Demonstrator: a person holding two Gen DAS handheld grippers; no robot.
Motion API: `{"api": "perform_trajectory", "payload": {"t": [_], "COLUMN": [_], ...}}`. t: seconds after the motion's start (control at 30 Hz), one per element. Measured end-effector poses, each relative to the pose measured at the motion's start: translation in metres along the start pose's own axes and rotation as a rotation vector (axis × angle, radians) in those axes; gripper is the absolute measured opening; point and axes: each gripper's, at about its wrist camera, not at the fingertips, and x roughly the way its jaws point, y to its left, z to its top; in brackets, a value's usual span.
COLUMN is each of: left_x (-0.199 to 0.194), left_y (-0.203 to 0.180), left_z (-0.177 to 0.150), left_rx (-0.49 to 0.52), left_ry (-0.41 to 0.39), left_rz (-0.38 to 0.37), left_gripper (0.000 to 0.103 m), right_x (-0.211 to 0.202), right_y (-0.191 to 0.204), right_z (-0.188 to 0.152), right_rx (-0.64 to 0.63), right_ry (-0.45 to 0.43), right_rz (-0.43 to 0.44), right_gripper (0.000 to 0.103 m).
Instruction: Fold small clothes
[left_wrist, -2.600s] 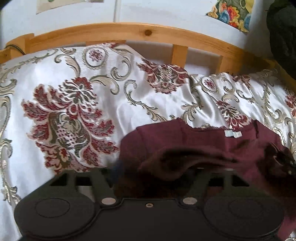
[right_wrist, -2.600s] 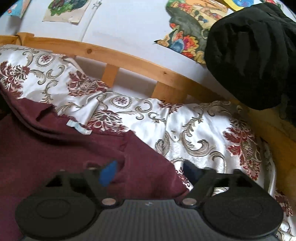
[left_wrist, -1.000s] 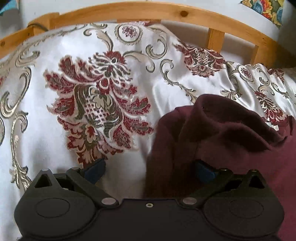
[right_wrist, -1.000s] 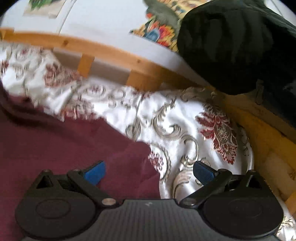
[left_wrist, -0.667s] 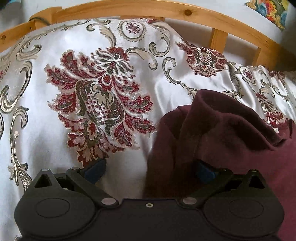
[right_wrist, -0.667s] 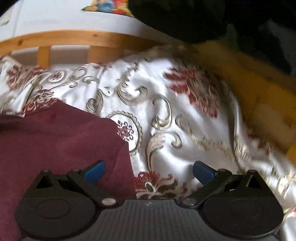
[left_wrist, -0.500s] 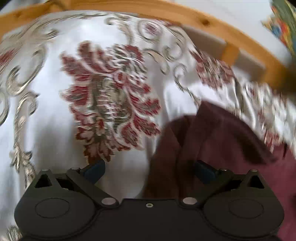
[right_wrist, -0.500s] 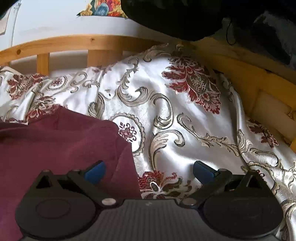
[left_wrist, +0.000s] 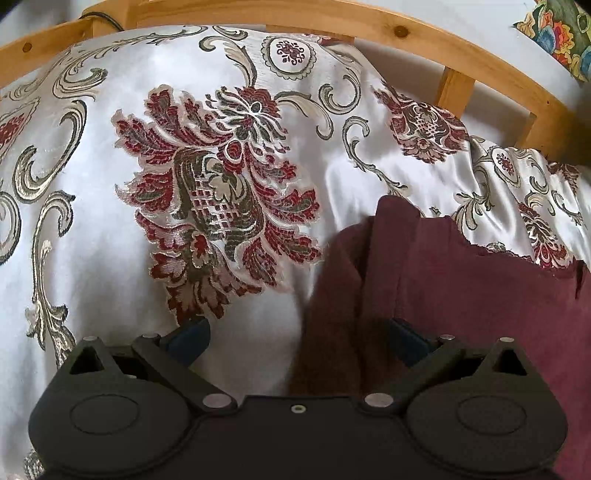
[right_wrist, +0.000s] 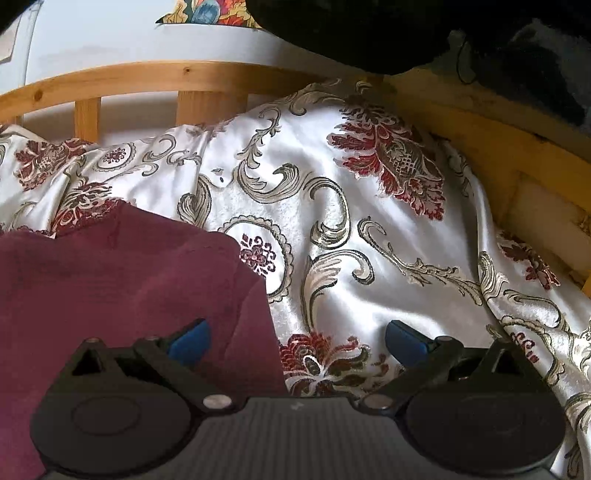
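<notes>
A dark maroon garment (left_wrist: 461, 288) lies folded on the white floral bedspread (left_wrist: 129, 221), filling the lower right of the left wrist view. My left gripper (left_wrist: 297, 334) is open, its blue-tipped fingers straddling the garment's left folded edge. In the right wrist view the same maroon garment (right_wrist: 122, 273) covers the lower left. My right gripper (right_wrist: 295, 339) is open over the garment's right edge, with one fingertip above the cloth and the other above the bedspread (right_wrist: 369, 240). Neither gripper holds anything.
A curved wooden bed rail (left_wrist: 406, 33) with slats runs along the far side, and its rail (right_wrist: 147, 81) continues to the right. A black garment (right_wrist: 369, 33) hangs over the rail at the upper right. Colourful pictures (right_wrist: 207, 11) hang on the wall behind.
Both grippers, shut on the maroon garment earlier, have let go and stand open. The garment now lies flatter. The right gripper swung right and the left gripper shifted slightly.
</notes>
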Motion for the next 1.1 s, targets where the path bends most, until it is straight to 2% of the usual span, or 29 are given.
{"api": "perform_trajectory", "payload": {"t": [0.23,0.43,0.6,0.83,0.93,1.1], "left_x": [-0.009,-0.026,-0.041,-0.070,-0.086,-0.098], "left_y": [0.014,0.023,0.024,0.024,0.021,0.021], "left_z": [0.003,-0.001,-0.009,-0.029,-0.043,-0.072], "left_rx": [-0.101,-0.142,-0.121,-0.096,-0.097,-0.132], "left_ry": [-0.014,-0.040,-0.060,-0.021,0.021,0.100], "left_rz": [-0.034,-0.040,-0.037,-0.097,-0.139,-0.219], "left_gripper": [0.102,0.102,0.102,0.102,0.102,0.102], "right_x": [-0.014,-0.042,-0.072,-0.119,-0.131,-0.143], "right_y": [-0.002,0.005,0.022,0.059,0.074,0.099], "right_z": [0.001,-0.001,-0.008,-0.029,-0.040,-0.052], "right_rx": [0.015,-0.018,-0.043,-0.133,-0.166,-0.264], "right_ry": [-0.010,-0.035,-0.043,-0.048,-0.031,-0.058], "right_rz": [0.021,0.047,0.142,0.257,0.316,0.361], "right_gripper": [0.103,0.103,0.103,0.103,0.103,0.103]}}
